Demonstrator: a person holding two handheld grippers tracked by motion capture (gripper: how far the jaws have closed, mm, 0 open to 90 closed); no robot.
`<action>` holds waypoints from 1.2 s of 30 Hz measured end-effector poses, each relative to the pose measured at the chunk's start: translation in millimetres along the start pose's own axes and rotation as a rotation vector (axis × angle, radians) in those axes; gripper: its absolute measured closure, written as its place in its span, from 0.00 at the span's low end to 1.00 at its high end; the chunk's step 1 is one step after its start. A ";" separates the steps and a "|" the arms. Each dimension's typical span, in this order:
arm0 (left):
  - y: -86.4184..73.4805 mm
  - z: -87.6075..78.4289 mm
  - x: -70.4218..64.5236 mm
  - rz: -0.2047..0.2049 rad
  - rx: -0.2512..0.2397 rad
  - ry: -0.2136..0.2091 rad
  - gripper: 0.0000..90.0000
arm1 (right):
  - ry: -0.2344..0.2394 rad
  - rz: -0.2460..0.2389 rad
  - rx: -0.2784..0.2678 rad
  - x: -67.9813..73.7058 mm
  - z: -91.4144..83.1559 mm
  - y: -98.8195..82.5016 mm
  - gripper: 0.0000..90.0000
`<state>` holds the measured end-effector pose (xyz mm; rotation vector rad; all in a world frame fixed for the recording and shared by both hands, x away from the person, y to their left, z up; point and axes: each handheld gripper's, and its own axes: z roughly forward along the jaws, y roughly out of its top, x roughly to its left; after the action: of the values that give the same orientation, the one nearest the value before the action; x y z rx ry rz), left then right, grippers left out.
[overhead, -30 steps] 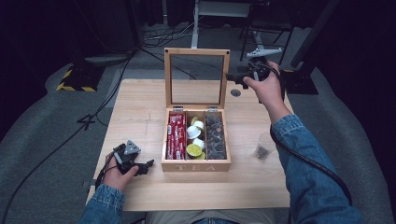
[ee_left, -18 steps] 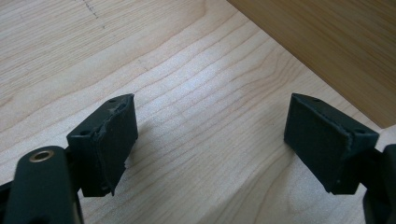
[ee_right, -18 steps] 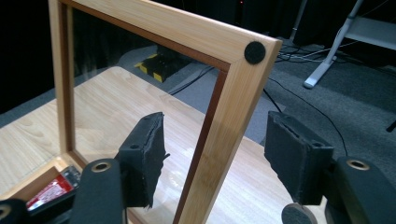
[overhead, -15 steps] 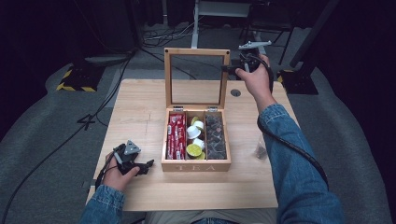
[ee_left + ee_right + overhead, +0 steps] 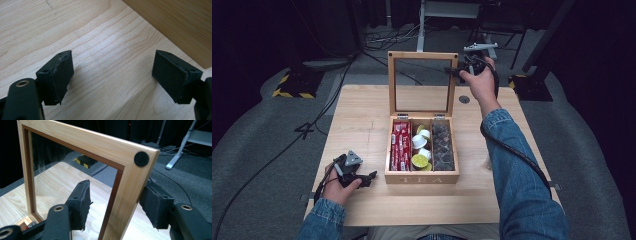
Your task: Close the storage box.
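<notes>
A wooden tea box [image 5: 422, 177] stands mid-table with its glass-paned lid [image 5: 422, 55] upright. My right gripper [image 5: 458, 70] is at the lid's top right corner. In the right gripper view [image 5: 117, 186] its jaws straddle the lid frame [image 5: 125, 195] just below a black felt dot [image 5: 141, 159]. The jaws have just been closing, with the frame between them; a gap remains at the left pad [image 5: 83, 202]. My left gripper [image 5: 368, 178] rests on the table left of the box, open with nothing but bare wood between its jaws [image 5: 112, 67].
The box holds red packets [image 5: 400, 145], white and green capsules [image 5: 420, 145] and dark pods [image 5: 442, 147] in three compartments. A small round hole [image 5: 464, 99] marks the table right of the lid. Cables and stands lie on the floor beyond the table.
My right hand has moved left to the lid's top right corner, and its jaws now sit on either side of the frame. The left hand has stayed put.
</notes>
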<state>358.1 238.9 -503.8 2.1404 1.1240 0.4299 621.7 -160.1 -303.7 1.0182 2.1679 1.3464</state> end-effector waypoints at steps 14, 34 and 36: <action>0.1 0.2 0.1 0.001 0.000 0.001 0.20 | 0.012 0.002 -0.009 5.7 -10.6 0.5 0.49; 1.7 1.8 -0.3 -0.009 -0.001 0.002 0.20 | 0.102 -0.085 -0.022 31.5 -65.9 -9.7 0.58; 1.8 1.9 -0.4 -0.010 0.000 0.003 0.20 | 0.108 -0.093 -0.023 34.1 -70.1 -11.1 0.58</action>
<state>360.0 237.0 -503.9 2.1338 1.1354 0.4289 549.3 -179.7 -279.7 0.8433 2.2424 1.4099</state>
